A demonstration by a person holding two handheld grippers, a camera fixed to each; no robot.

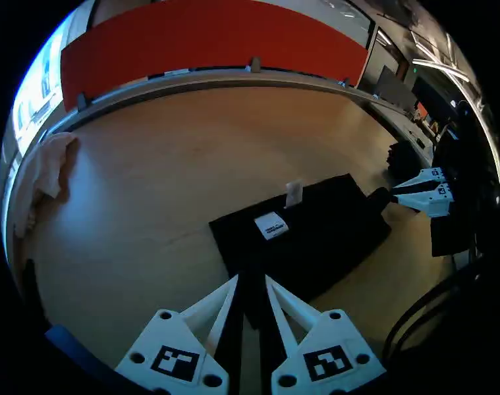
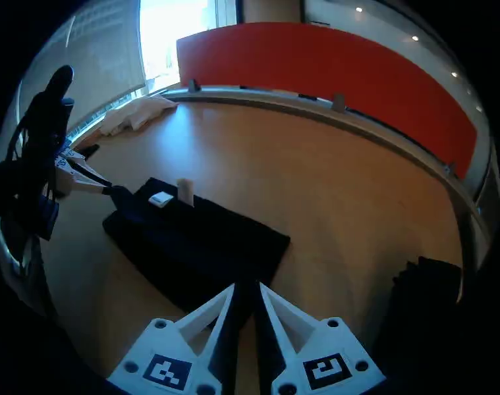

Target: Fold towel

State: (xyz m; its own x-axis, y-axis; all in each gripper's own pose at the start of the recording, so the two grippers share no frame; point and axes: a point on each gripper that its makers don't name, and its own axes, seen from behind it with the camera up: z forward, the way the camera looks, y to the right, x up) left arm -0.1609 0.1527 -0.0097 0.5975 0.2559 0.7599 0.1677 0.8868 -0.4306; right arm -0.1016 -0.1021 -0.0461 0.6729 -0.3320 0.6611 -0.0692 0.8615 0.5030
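So the black towel (image 1: pixel 315 230) is spread out on the wooden desk (image 1: pixel 184 171), roughly in the middle, and each gripper has one corner of it.

In the left gripper view the left gripper (image 1: pixel 252 282) sits at the near corner. Its fingers (image 1: pixel 213 309) are drawn close together with a strip of black fabric running between them, so they're clamped on the towel. Far off to the right in that same view you can see the right gripper (image 1: pixel 396 191), its white fingers meeting at the opposite corner.

The right gripper view is the same deal from the other end: fingers nearly together, dark cloth pinched between them, and the rest of the towel stretching away towards the other gripper on the left, where the edge looks bunched up a bit.

There's a white label (image 1: pixel 271 225) lying flat on top of the towel and a small tag (image 1: pixel 293 194) standing upright just behind it.

Other stuff around: a red panel (image 1: pixel 210 46) runs along the far edge of the desk, a pale cloth (image 1: pixel 52 164) is crumpled near the desk's edge well away from the towel, and there's a dark pile (image 2: pixel 427 280) off to the side, can't really tell what it is
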